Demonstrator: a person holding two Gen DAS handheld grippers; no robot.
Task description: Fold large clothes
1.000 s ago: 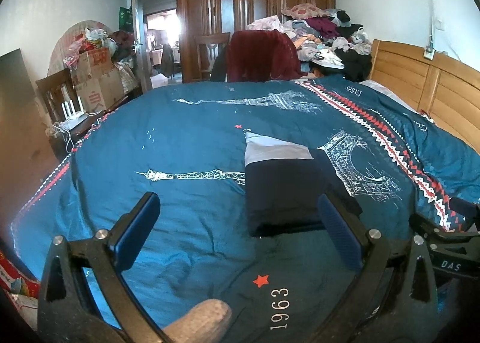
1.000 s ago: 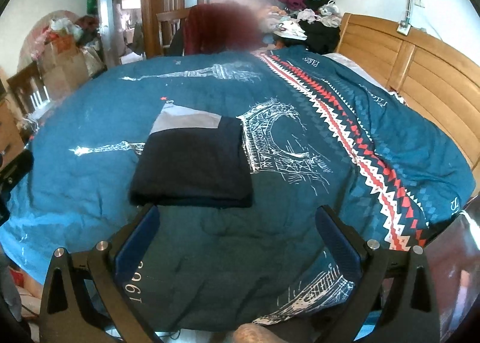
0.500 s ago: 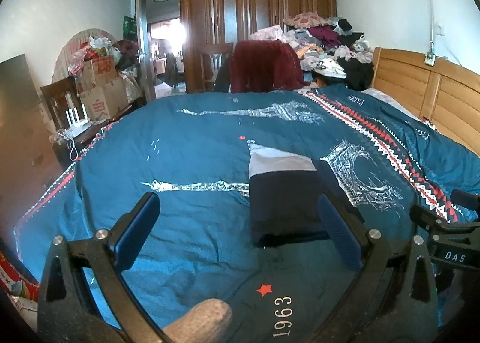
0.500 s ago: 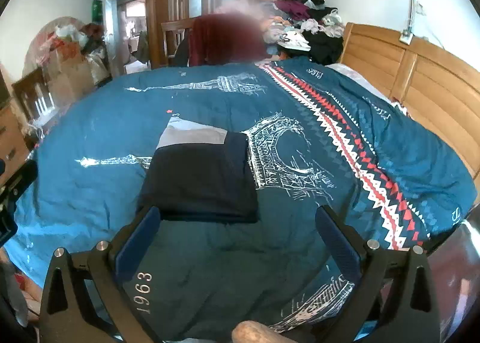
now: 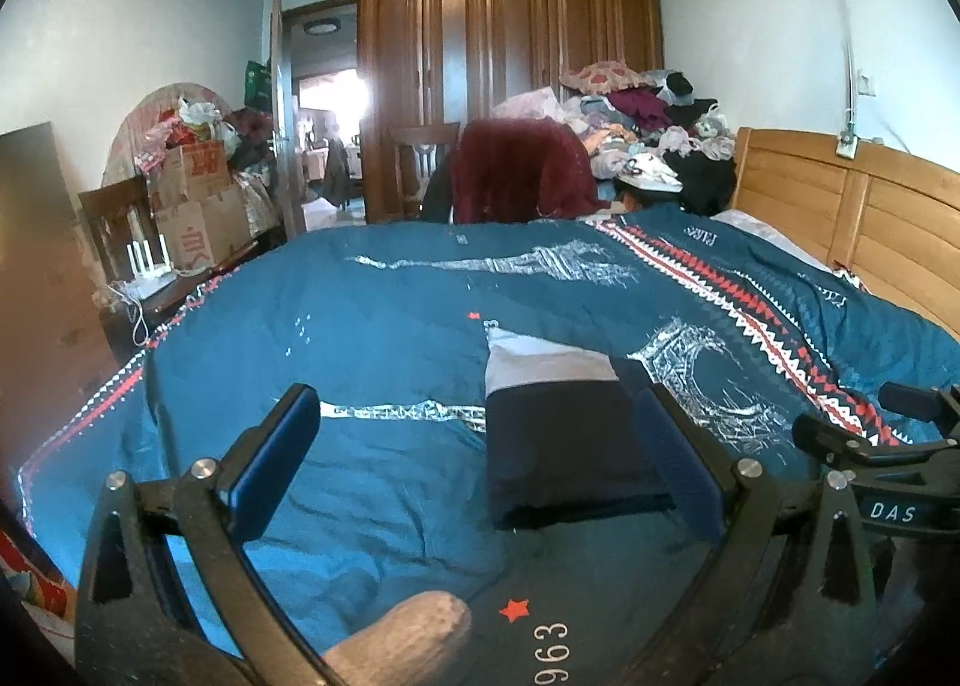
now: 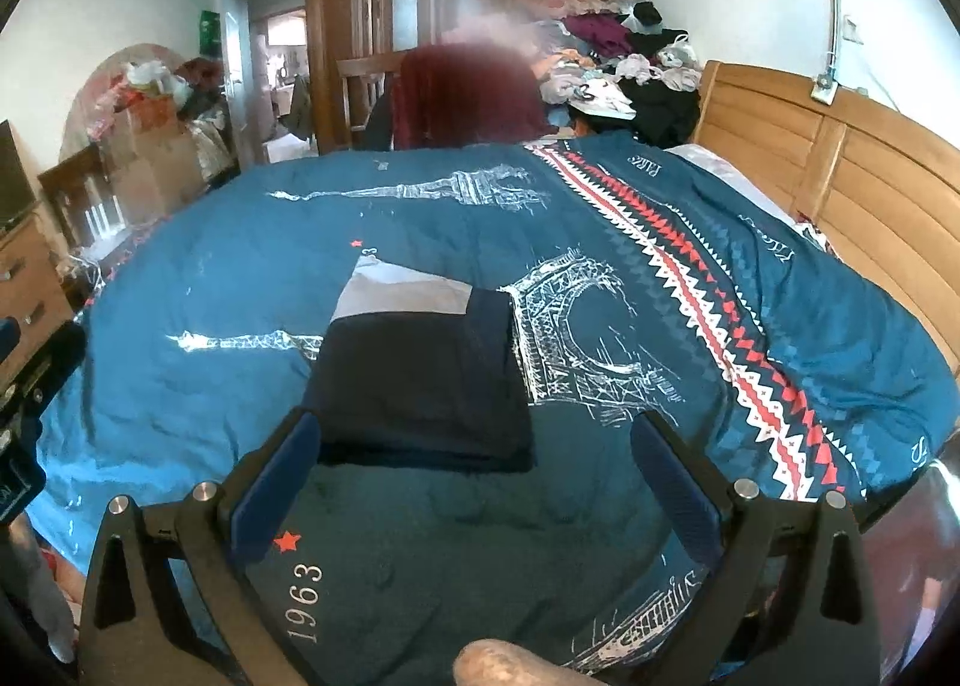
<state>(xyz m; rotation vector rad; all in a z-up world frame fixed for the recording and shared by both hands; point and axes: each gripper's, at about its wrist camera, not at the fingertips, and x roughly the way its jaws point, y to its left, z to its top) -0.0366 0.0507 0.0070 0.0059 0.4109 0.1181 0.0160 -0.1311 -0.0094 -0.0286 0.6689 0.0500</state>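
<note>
Jaws wide on both grippers, now raised higher above the folded garment [image 6: 420, 380].

Bright daylight from the doorway [image 5: 336, 104] at upper left, strong fisheye bending, blurred patch top centre of right view.

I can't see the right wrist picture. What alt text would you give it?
A folded navy garment with a pale grey panel lies on a teal bedspread printed with white Eiffel Towers. The right gripper, its blue-padded jaws wide open and empty, hangs in front of it. A wooden headboard is at right.
</note>
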